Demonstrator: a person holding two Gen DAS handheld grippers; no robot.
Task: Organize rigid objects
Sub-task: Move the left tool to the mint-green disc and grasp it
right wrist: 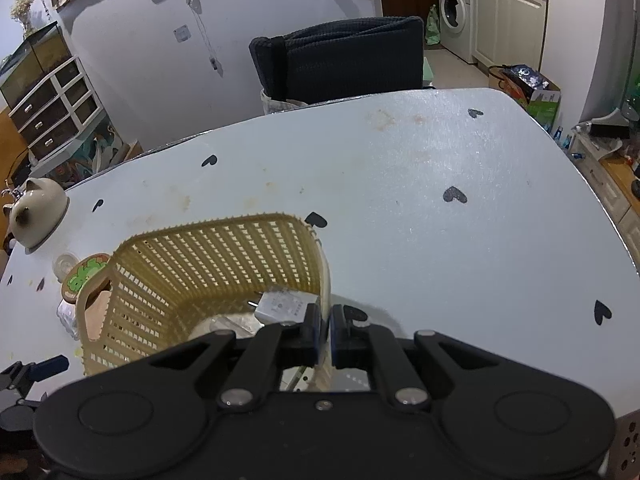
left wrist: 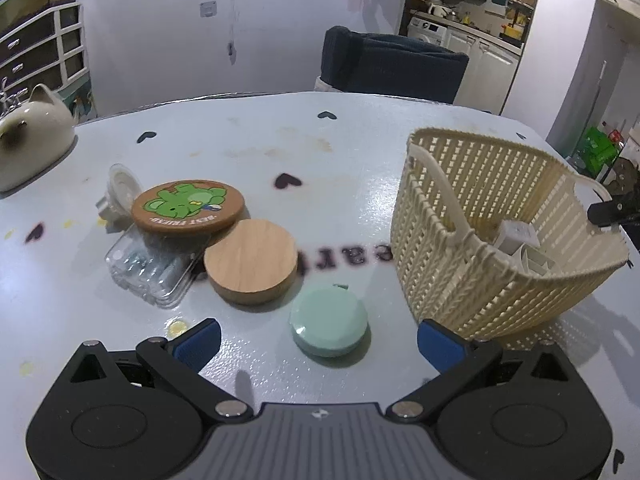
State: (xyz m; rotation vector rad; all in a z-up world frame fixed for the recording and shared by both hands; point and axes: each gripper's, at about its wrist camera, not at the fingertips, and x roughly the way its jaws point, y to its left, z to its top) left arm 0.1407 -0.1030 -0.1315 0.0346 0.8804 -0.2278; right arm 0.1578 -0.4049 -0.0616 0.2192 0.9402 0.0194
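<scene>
On the tabletop (left wrist: 360, 128) our right gripper (right wrist: 325, 334) has its fingers pinched onto the near rim and handle of the light, slightly springy cream basket (left wrist: 500, 240), steadying it. Just left lie a wooden disc (left wrist: 251, 260) and a smaller mint puck (left wrist: 329, 327). The puck looks stiff, smooth and light, so our left gripper (left wrist: 318, 342), fingers spread wide and empty, should take it across its flat-sided edge.

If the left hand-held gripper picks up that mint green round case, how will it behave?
The mint green case looks like rigid plastic, so it probably won't flex. Its smooth, rounded edge may slip between the fingers. Lying flat on the table, it seems unlikely to roll, and likely light.
</scene>
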